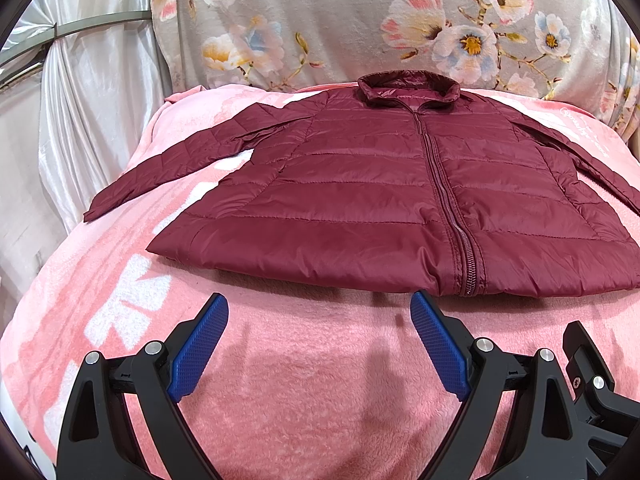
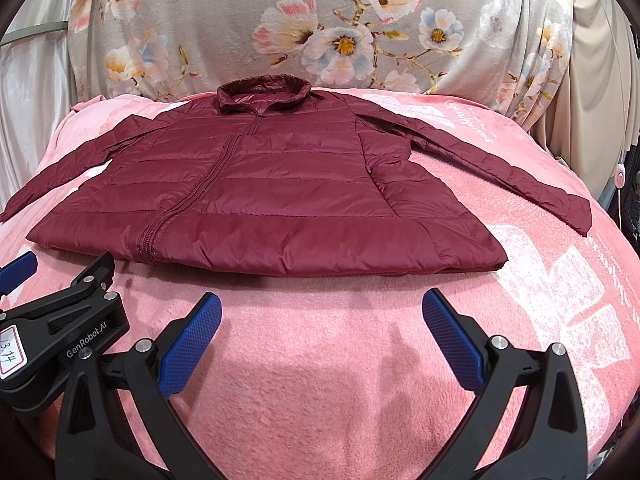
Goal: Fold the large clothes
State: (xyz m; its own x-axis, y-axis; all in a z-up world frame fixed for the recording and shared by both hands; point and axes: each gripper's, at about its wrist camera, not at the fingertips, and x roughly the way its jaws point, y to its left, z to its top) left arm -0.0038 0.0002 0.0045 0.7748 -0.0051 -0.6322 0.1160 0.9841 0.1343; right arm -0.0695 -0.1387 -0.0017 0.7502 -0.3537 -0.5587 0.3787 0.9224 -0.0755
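A maroon quilted jacket lies flat and zipped on the pink blanket, collar at the far side, both sleeves spread out. It also shows in the right wrist view. My left gripper is open and empty, just short of the jacket's near hem, left of the zip. My right gripper is open and empty, just short of the hem near its right half. The left gripper's body shows at the lower left of the right wrist view.
A grey floral cloth hangs behind the blanket. White satin drapes hang at the left and beige curtains at the right. The pink blanket carries white printed patterns and drops off at both sides.
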